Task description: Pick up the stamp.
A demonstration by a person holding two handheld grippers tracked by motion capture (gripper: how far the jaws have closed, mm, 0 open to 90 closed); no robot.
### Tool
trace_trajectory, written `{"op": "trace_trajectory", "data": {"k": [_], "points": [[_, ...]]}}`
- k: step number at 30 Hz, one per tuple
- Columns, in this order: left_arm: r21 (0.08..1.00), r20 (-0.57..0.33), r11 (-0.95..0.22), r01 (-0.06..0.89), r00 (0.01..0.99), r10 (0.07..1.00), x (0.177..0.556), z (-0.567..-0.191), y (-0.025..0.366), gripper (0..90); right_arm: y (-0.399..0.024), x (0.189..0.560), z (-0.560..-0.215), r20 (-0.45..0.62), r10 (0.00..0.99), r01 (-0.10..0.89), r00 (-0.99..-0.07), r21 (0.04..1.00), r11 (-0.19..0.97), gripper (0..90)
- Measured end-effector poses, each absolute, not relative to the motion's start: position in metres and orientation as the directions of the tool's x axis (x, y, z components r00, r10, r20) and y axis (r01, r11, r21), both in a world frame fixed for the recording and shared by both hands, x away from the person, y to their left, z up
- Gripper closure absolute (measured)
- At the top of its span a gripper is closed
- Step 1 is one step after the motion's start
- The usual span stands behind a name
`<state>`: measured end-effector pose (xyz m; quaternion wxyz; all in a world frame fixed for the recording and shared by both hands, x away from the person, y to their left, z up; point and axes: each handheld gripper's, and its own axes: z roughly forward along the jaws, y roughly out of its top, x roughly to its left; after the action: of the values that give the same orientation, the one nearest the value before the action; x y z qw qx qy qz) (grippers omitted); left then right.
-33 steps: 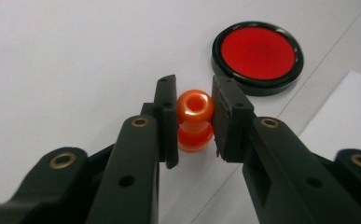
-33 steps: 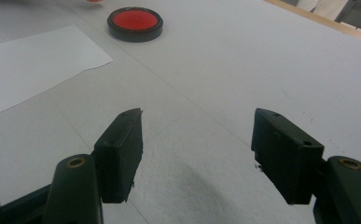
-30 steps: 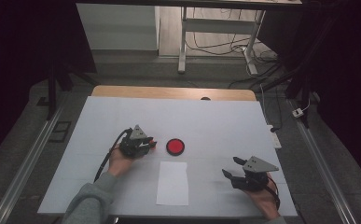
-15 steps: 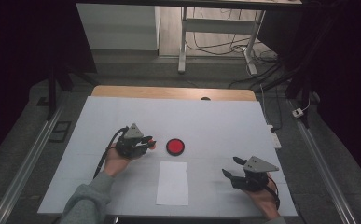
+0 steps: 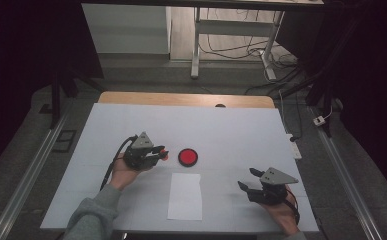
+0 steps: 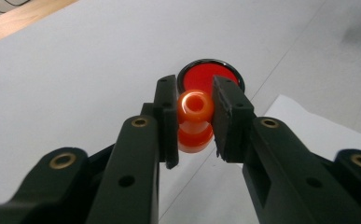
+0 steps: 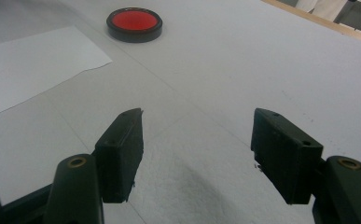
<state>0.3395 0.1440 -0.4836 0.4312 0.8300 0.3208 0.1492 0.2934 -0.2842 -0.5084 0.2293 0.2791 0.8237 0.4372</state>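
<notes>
Layout around the round dish (image 5: 187, 157) on the table (image 5: 231, 125)

The left gripper (image 5: 160, 151) sits just left of the dish, a small knobbed piece (image 6: 195, 120) between its jaws, just short of the dish's rim. A sheet of paper (image 5: 185, 196) lies near the dish, on the person's side. The right gripper (image 5: 247, 179) is well right of the dish, nearer the person.

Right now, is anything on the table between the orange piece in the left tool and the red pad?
Nothing visible. The left tool holds the small orange plastic stamp-like piece just short of the round black-rimmed red pad; the white paper sheet lies off to the side.
</notes>
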Motion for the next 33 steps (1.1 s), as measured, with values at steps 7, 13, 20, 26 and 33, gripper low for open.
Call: {"op": "trace_trajectory", "data": {"k": [7, 13, 20, 26, 33], "points": [[0.818, -0.036, -0.422, 0.391, 0.767, 0.641, 0.335, -0.478, 0.142, 72.2, -0.284, 0.294, -0.509, -0.135, 0.660, 0.260, -0.739, 0.847, 0.464, 33.6], [0.827, -0.051, -0.416, 0.377, 0.788, 0.613, 0.329, -0.473, 0.138, 72.2, -0.284, 0.294, -0.509, -0.135, 0.660, 0.259, -0.739, 0.848, 0.463, 33.6], [0.838, -0.074, -0.407, 0.362, 0.816, 0.574, 0.320, -0.466, 0.132, 72.2, -0.284, 0.294, -0.509, -0.135, 0.661, 0.258, -0.738, 0.849, 0.461, 33.6], [0.841, -0.089, -0.412, 0.350, 0.841, 0.533, 0.312, -0.462, 0.125, 72.2, -0.284, 0.293, -0.509, -0.135, 0.661, 0.257, -0.738, 0.849, 0.461, 33.6], [0.841, -0.093, -0.426, 0.334, 0.864, 0.494, 0.305, -0.460, 0.115, 72.2, -0.284, 0.293, -0.509, -0.141, 0.662, 0.255, -0.737, 0.848, 0.465, 33.6]]}}
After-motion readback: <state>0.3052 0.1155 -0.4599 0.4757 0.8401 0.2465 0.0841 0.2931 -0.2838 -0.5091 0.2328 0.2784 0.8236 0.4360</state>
